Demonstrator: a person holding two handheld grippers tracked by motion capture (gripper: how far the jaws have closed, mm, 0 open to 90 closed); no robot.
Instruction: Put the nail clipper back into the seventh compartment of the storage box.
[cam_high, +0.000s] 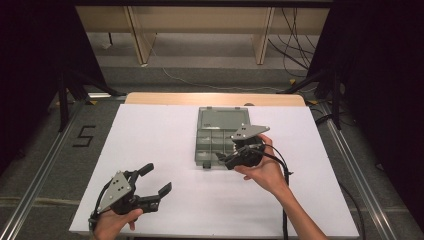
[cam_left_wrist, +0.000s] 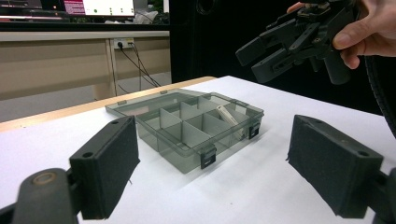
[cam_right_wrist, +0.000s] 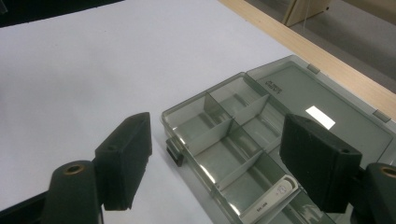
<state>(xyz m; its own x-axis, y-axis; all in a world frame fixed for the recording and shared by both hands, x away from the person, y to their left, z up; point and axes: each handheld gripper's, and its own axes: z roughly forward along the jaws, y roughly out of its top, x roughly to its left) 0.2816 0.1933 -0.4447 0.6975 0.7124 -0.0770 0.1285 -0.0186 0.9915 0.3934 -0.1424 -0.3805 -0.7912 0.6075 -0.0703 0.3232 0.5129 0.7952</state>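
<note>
A grey see-through compartment box (cam_high: 200, 145) lies open on the white table top, its lid (cam_high: 223, 119) folded back flat behind it. In the right gripper view a small white stick (cam_right_wrist: 271, 198) lies slantwise in one compartment of the box (cam_right_wrist: 196, 112); it also leans there in the left gripper view (cam_left_wrist: 229, 116). My right gripper (cam_high: 222, 159) hovers over the box's near right part, open, nothing between its jaws (cam_right_wrist: 219, 158). At the table's front left my left gripper (cam_high: 156, 179) is open and empty, facing the box (cam_left_wrist: 184, 156) and apart from it.
A white sheet (cam_high: 150, 140) covers the table, with a wooden edge (cam_high: 215, 98) at the far side. The right gripper's cable (cam_high: 285, 200) trails down by the forearm. Dark stands and cables (cam_high: 295, 45) flank the table; a "5" mark (cam_high: 84, 136) is on the floor at left.
</note>
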